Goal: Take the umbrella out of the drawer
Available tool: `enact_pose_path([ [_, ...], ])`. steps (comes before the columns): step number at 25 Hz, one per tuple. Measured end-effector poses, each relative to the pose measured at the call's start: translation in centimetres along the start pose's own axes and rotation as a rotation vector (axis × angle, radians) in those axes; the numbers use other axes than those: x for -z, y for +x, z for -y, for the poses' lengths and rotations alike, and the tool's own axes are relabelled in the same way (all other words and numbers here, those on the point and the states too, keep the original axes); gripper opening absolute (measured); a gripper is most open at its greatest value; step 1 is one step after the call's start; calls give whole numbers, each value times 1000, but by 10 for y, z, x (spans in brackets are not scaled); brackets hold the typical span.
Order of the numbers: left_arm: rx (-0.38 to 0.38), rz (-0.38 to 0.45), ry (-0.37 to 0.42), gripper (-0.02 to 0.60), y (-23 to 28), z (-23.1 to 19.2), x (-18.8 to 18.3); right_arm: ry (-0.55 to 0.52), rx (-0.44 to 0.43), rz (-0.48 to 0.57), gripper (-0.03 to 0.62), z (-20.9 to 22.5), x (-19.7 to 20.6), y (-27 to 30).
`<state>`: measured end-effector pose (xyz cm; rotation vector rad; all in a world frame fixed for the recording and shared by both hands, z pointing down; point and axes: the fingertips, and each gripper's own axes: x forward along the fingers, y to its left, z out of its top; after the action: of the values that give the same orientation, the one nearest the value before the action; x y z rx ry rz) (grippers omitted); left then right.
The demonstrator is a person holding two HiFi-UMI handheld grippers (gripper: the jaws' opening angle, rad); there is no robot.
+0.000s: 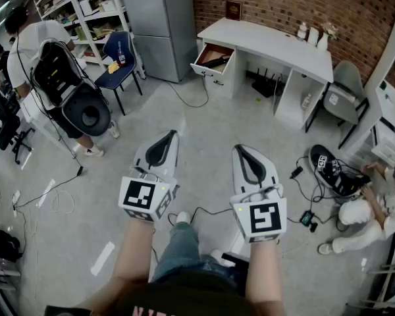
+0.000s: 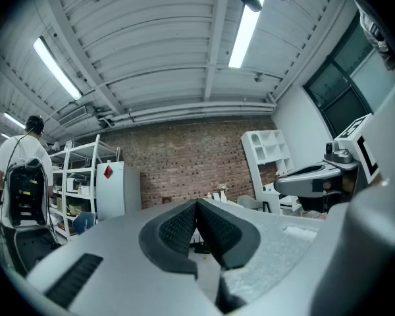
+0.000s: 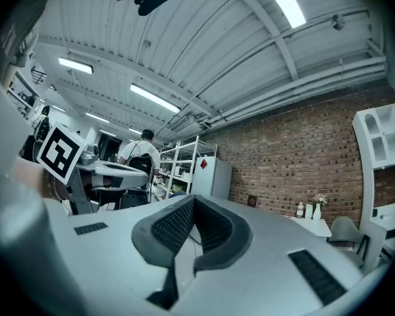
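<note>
Denim comes nearest: the person's jeans leg [image 1: 181, 242] stands on the grey concrete floor [image 1: 204, 120], and just ahead of it both tools are held out side by side, roughly level and aimed at the far wall. The left gripper [image 1: 164, 145] has its two dark ribbed pads pressed together with nothing between them. The right gripper [image 1: 245, 160] beside it looks the same, its pads meeting at the tip and carrying nothing. A wide stretch of bare floor crossed by a black cable [image 1: 194, 101] lies beyond the tips. At the far side, against the brick wall, stands a white desk [image 1: 270, 41]. Its left drawer [image 1: 209, 70] is already pulled out, and a dark, longish thing [image 1: 216, 60] lies inside. This is probably the umbrella, though it is too small here to be sure. The task looks barely begun: the drawer being open is the only part in place, while the approach, the grasp and the lift out are all left to do. The umbrella sits well apart from both tools, ahead of them and about in line with the gap between the two, so the person would have to walk up to the desk and spread a gripper's pads before either could take hold.
</note>
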<state>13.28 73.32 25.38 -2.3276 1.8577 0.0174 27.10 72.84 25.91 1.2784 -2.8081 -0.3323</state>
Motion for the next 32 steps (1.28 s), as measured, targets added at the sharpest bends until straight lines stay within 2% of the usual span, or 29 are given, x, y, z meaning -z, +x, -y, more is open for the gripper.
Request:
enact_pose_path([
  [4, 2, -7, -17, -2, 4, -18, 15, -14, 8, -5, -8, -12, 5, 17],
  [8, 19, -21, -31, -2, 29, -41, 29, -38, 5, -26, -8, -16, 12, 49],
  [15, 55, -24, -10, -2, 99, -103, 38, -7, 23, -32, -8, -4, 13, 140],
  [18, 68, -25, -30, -2, 123, -139, 44, 22, 26, -31, -8, -6, 14, 181],
  [22, 131, -53, -59, -2, 154, -172, 57, -45, 83, -71, -6, -4, 18, 227],
  [25, 147, -59, -67, -2, 168, -193, 66, -56, 99, -85, -8, -6, 22, 251],
  [28, 160, -43, -87, -2, 182, -202, 72, -51, 112, -84, -6, 0, 25, 269],
  [32, 164, -49, -63, -2, 208, -207, 80, -54, 115, -89, -6, 18, 35, 292],
])
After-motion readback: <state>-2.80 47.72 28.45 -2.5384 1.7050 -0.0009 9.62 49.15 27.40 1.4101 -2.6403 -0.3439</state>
